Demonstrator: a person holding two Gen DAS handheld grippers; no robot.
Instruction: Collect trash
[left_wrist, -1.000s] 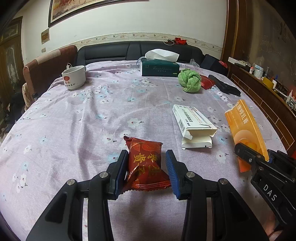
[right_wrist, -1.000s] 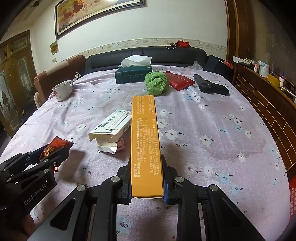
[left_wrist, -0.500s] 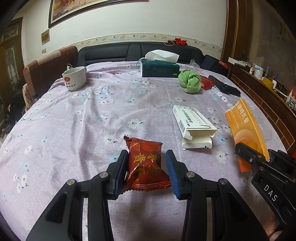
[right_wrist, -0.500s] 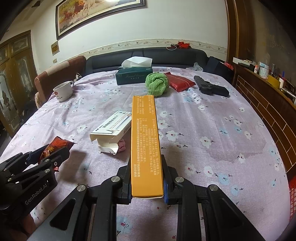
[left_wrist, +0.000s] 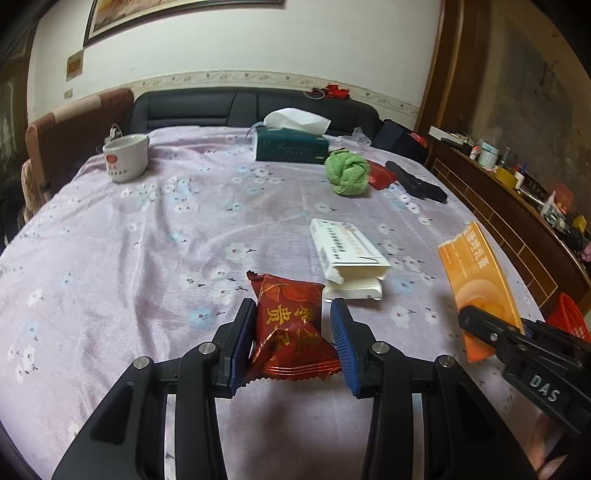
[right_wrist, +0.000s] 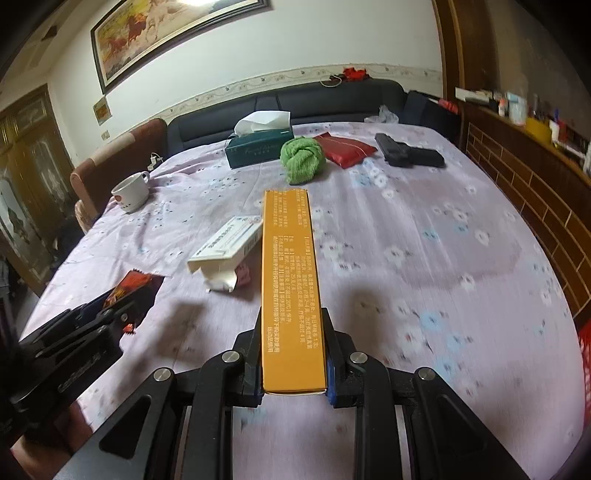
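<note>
A red snack wrapper (left_wrist: 291, 325) is pinched at its waist between the blue pads of my left gripper (left_wrist: 291, 321), which is shut on it just above the cloth. My right gripper (right_wrist: 291, 317) is shut on the near end of a long orange carton (right_wrist: 290, 266), which points away over the table. In the left wrist view the orange carton (left_wrist: 476, 273) and the right gripper (left_wrist: 491, 332) sit at the lower right. The right wrist view shows the left gripper (right_wrist: 107, 310) and the wrapper (right_wrist: 136, 288) at the lower left. An opened white box (left_wrist: 349, 254) lies between them.
On the purple flowered tablecloth (left_wrist: 147, 240) stand a white mug (left_wrist: 125, 158), a green tissue box (left_wrist: 291, 147), a green cloth ball (left_wrist: 347, 173), a red pouch (right_wrist: 345, 149) and a black object (right_wrist: 406, 151). A red basket (left_wrist: 569, 317) sits beyond the table's right edge.
Both grippers keep their hold. The left view has swung a little rightward, bringing the red basket into sight. The right gripper has rolled slightly, and its view is blurred by motion.
</note>
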